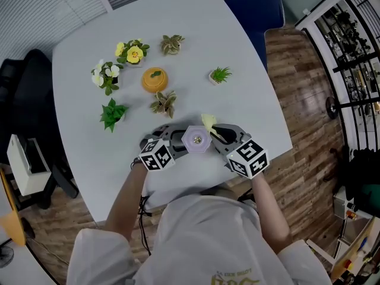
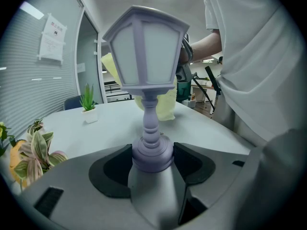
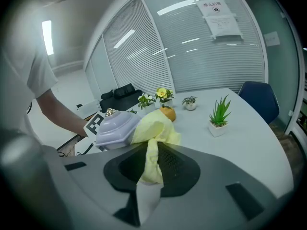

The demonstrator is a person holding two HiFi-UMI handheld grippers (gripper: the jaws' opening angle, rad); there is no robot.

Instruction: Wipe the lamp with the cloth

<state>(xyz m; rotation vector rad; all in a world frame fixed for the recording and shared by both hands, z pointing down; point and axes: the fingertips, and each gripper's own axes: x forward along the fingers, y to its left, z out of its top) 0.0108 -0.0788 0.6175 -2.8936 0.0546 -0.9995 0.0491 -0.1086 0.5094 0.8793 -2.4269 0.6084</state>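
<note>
A pale lilac lantern-shaped lamp (image 2: 145, 51) stands upright with its round base (image 2: 152, 155) clamped between the pads of my left gripper (image 2: 152, 163). From the head view I look down on its hexagonal top (image 1: 196, 139), held between both grippers near the table's front edge. My right gripper (image 3: 152, 169) is shut on a yellow cloth (image 3: 154, 131), which is bunched against the side of the lamp's roof (image 3: 115, 128). The cloth (image 2: 163, 102) shows behind the lamp in the left gripper view and sticks out as a yellow tuft (image 1: 209, 123) in the head view.
On the white table (image 1: 237, 46) stand several small potted plants: yellow flowers (image 1: 132, 51), white flowers (image 1: 105, 76), a green one (image 1: 113, 113), a spiky one (image 1: 220, 75), variegated ones (image 1: 164, 103). An orange pot (image 1: 154, 79) sits mid-table. A blue chair (image 1: 255, 8) is at the far side.
</note>
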